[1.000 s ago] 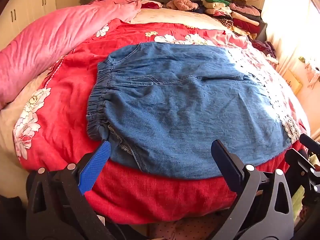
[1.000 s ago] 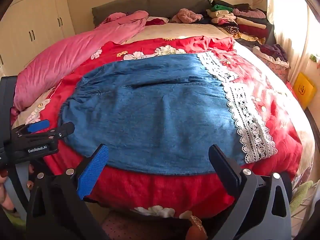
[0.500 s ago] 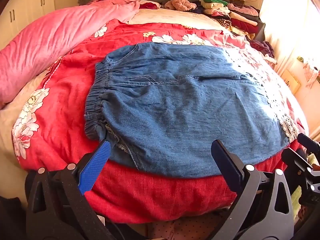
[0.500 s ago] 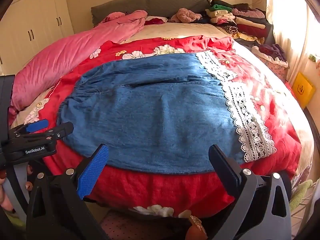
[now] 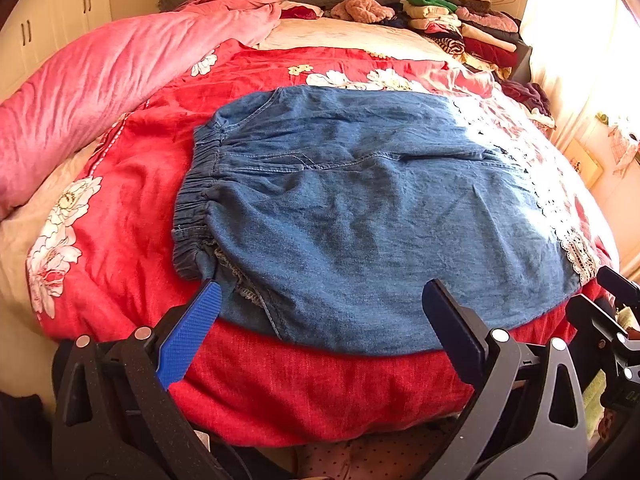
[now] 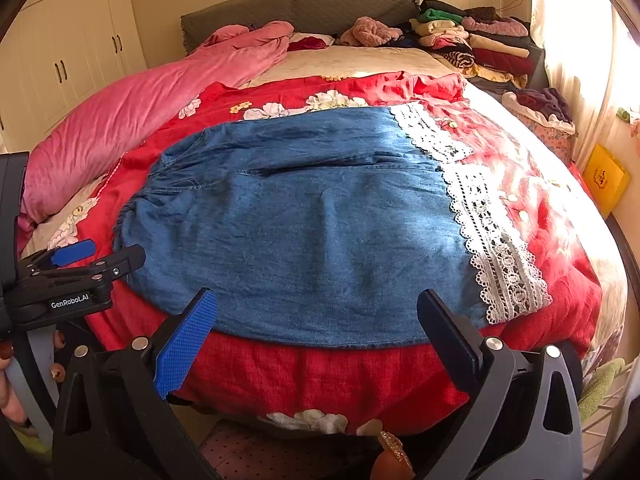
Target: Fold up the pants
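On the red floral quilt (image 5: 132,216) near the bed's foot: one pair of denim pants (image 5: 360,216), spread flat, elastic waistband (image 5: 192,204) leftward, lace hem (image 6: 492,240) rightward, apparently laid out ready for folding. Left gripper (image 5: 320,312) and right gripper (image 6: 316,312) both gape wide, empty, poised at the near edge. Pink duvet (image 5: 104,80) and stacked clothes (image 6: 476,36) lie beyond.

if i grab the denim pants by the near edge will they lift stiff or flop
Probably flop: the denim pants lie limp, following the red quilt. The gathered waistband looks bulkier, so that end may sag. Both grippers are open and clear of them.
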Tool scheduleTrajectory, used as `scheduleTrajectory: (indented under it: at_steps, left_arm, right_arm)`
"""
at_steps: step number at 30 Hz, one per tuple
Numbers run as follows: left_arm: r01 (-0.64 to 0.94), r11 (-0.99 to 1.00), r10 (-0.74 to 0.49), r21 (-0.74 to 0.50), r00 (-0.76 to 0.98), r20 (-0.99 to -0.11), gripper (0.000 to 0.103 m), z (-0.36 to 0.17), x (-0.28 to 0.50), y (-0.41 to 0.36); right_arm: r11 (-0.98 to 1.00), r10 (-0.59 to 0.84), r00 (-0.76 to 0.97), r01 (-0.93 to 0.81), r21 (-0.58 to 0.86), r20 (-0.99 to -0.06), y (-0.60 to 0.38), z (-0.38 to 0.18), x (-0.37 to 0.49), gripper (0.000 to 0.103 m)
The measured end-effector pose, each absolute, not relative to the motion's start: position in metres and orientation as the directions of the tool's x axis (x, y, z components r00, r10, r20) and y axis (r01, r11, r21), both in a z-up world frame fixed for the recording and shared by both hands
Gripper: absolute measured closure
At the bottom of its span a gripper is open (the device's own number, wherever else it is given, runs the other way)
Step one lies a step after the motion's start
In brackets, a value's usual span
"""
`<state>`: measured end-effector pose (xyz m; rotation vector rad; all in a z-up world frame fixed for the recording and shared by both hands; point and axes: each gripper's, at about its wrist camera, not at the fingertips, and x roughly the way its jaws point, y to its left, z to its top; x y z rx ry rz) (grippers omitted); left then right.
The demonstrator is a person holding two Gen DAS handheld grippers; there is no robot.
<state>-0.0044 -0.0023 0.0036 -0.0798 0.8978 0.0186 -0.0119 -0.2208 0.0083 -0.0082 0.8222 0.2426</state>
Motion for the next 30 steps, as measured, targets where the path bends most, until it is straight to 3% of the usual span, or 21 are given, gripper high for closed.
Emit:
scheduleTrajectory:
  at_steps: [30]
  left_arm:
    - [-0.054,0.997,-0.015,-0.062,0.625,-0.78,0.008,0.0037,-0.0048,-0.0014]
  right_arm:
    - [0.972,0.205,0.654,-0.22,0.076,-0.728,-0.2199,0.0092,-0.0047,0.004]
